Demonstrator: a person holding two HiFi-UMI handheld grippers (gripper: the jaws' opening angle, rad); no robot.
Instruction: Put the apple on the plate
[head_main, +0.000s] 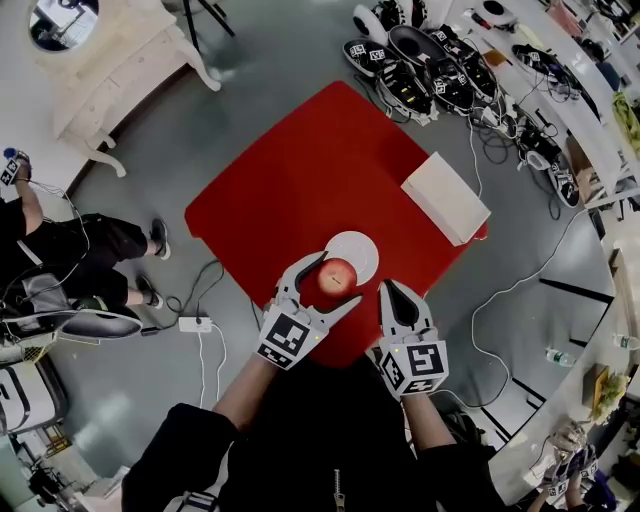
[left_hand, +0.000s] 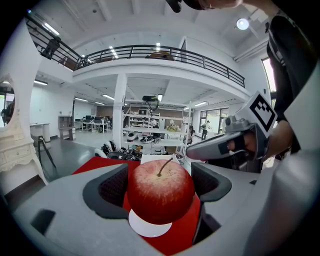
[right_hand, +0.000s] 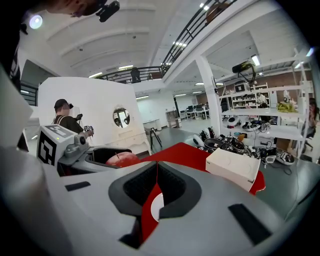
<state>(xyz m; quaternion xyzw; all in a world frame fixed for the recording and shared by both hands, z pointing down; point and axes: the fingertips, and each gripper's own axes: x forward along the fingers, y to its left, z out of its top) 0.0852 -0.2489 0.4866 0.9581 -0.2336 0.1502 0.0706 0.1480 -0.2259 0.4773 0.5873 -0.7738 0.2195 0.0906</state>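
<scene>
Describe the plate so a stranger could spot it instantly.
Find the red table. Near its front edge, partly hidden by the apple in the left hand-held gripper, lies the plate. It is flat, round and white, unlike the white box further right.

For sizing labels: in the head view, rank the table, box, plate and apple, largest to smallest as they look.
1. table
2. box
3. plate, partly behind the apple
4. apple; that last pair is close, so unsure
</scene>
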